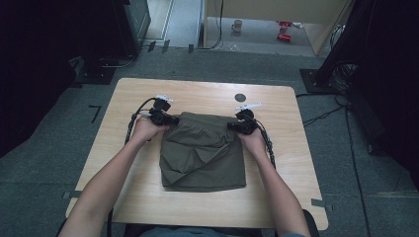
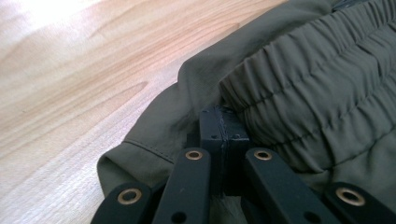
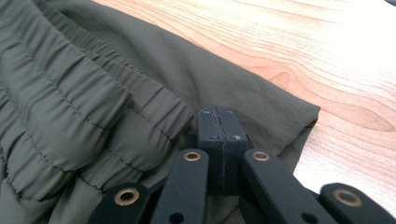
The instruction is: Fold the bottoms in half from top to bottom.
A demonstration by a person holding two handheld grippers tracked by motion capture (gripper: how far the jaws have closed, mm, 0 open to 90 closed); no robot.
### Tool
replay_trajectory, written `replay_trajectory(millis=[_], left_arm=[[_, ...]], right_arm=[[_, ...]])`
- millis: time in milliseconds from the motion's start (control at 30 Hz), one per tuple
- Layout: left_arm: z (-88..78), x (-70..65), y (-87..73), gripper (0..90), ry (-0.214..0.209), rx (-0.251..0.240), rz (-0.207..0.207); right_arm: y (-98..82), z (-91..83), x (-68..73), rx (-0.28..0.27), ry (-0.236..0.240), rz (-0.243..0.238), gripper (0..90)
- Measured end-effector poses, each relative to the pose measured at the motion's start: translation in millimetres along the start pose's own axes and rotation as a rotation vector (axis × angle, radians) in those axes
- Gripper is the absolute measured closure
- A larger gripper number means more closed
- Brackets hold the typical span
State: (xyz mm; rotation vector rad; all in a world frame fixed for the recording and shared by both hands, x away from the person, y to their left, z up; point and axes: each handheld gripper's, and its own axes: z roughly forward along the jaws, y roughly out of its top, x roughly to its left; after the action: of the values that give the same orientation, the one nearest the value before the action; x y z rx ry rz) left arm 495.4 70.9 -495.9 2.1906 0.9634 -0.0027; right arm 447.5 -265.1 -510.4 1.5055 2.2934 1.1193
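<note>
A pair of olive-green shorts (image 1: 202, 153) is laid folded on the wooden table (image 1: 138, 197), its elastic waistband (image 2: 308, 79) turned to the far side, between the two grippers and just inboard of each. In the left gripper view, the gathered end of the waistband is seen directly ahead of the jaw tips and slightly to their right, while a hemmed corner of fabric (image 2: 140, 149) is spread below and to their left. The left gripper (image 1: 168, 120) is brought fully together, its two black pads meeting with no gap visible; cloth is bunched right against them, but whether a layer is actually pinched between them cannot be told. The right gripper (image 1: 236, 126) is likewise closed tight at the opposite end, the waistband lying ahead and to the left of its tips and a flat flap (image 3: 261, 98) running off to the right. The two ends of the band are probably taken symmetrically so that the garment can be lifted or folded evenly, without twisting. Bare table is left beyond and outside both tools, giving room for the cloth to be moved.
</note>
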Motion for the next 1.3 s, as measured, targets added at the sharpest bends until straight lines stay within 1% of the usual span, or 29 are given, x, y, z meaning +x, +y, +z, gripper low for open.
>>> replay_trajectory(millis=[67,133,200,300,400,467,533,633,700,733,800,833,900,967,1000,1033,1133,1200,1300], left_arm=[[4.0,-2.2,-1.1,90.0,-0.002,0.008,0.009],[7.1,-6.2,-1.1,90.0,-0.003,0.009,0.019],[9.7,-9.5,-0.9,90.0,-0.010,0.007,0.024],[11.1,-11.2,-1.7,90.0,-0.014,0.003,0.022],[8.9,-11.7,-2.5,90.0,-0.018,0.000,0.022],[4.1,-13.2,-2.4,89.8,-0.017,-0.010,0.029],[-1.0,-14.1,-1.5,88.1,-0.017,-0.016,0.035],[-10.2,-17.2,0.1,86.4,-0.018,-0.029,0.052],[-15.6,-20.4,0.8,86.2,-0.027,-0.037,0.060],[-18.0,-22.2,1.2,85.8,-0.025,-0.035,0.072],[-22.0,-26.1,1.6,85.2,-0.030,-0.042,0.084],[-24.5,-28.6,0.9,85.0,-0.034,-0.055,0.089],[-27.1,-32.3,-0.1,84.9,-0.041,-0.058,0.096],[-30.6,-37.4,-3.3,84.3,-0.041,-0.065,0.107],[-31.7,-37.8,-4.1,83.9,-0.042,-0.066,0.112],[-33.7,-39.1,-6.2,83.7,-0.048,-0.072,0.108],[-38.6,-41.9,-10.9,83.1,-0.052,-0.083,0.106],[-41.9,-45.1,-14.4,82.9,-0.049,-0.084,0.117],[-47.1,-50.6,-20.3,82.4,-0.055,-0.086,0.130]], right_arm=[[-0.5,0.8,0.0,-0.007,0.006,0.002,90.0],[-0.9,2.0,0.1,-0.017,0.021,0.015,90.0],[-1.2,3.5,0.0,-0.023,0.038,0.031,90.0],[-1.5,5.4,2.0,-0.029,0.045,0.035,90.0],[-1.4,5.9,3.4,-0.032,0.054,0.042,90.0],[-0.8,4.2,3.5,-0.035,0.069,0.053,90.0],[0.8,0.1,4.5,-0.046,0.082,0.049,90.0],[4.0,-9.2,7.6,-0.060,0.093,0.032,89.4],[5.3,-15.8,10.0,-0.073,0.096,0.014,89.4],[5.1,-18.5,11.6,-0.083,0.096,0.006,89.4],[4.3,-23.0,14.4,-0.078,0.093,-0.009,89.3],[3.7,-24.0,15.6,-0.076,0.092,-0.010,89.3],[1.7,-27.8,17.4,-0.074,0.089,-0.024,89.2],[1.1,-32.0,19.0,-0.078,0.100,-0.023,88.7],[1.1,-35.4,20.2,-0.078,0.103,-0.027,88.3],[1.1,-36.8,20.8,-0.080,0.105,-0.027,88.2],[-1.1,-45.1,25.7,-0.095,0.101,-0.060,87.7],[-3.9,-49.4,29.7,-0.087,0.093,-0.083,87.3],[-8.4,-54.7,33.1,-0.085,0.096,-0.104,86.7]])
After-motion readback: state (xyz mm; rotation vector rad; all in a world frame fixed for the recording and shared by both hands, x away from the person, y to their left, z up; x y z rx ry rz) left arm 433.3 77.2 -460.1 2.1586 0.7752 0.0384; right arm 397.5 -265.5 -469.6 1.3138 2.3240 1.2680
